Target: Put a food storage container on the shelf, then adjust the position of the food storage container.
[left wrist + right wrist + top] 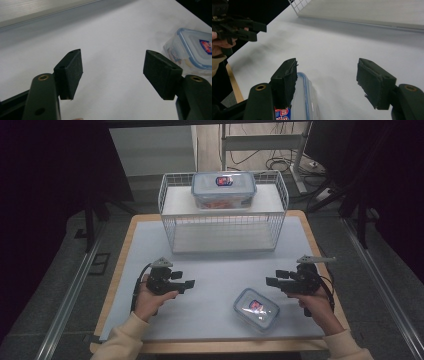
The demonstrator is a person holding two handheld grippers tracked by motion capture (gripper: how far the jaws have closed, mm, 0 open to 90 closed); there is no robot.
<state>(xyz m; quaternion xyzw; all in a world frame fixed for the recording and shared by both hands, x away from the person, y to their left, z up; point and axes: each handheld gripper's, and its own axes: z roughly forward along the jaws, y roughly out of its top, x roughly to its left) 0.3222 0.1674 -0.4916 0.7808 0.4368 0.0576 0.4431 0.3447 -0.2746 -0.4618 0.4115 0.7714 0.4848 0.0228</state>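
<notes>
**Locating the Near Container Relative to Both Sets of Jaws**

Lying nearest the person's edge of the worktop [150, 270], the small clear container [256, 308] with a blue-rimmed lid sits flat, lid up, between the two hands and closer to the right one. Its long axis runs diagonally, from near-centre toward the near right corner of the worktop.

The right gripper [275, 279] hovers just beyond and to the right of this container. Its jaws stand wide apart and hold nothing. In the right gripper view the container's rim [305, 95] appears below and beside the left-hand jaw, so the container lies low and off-centre from the gap, not between the jaws. Judgement: the right gripper is the nearer one and would need to drop and shift toward the container before closing across its short side.

The left gripper [186, 283] sits well apart from the container, on the other side of the worktop's centre line. Its jaws are likewise spread wide and empty. In the left gripper view the container [190, 50] shows beyond and outside the right-hand jaw, clear of the gap.

Farther off, a white wire shelf [223, 222] stands at the back of the worktop. A second, larger container [223, 189] rests on its upper level, well away from both grippers.
</notes>
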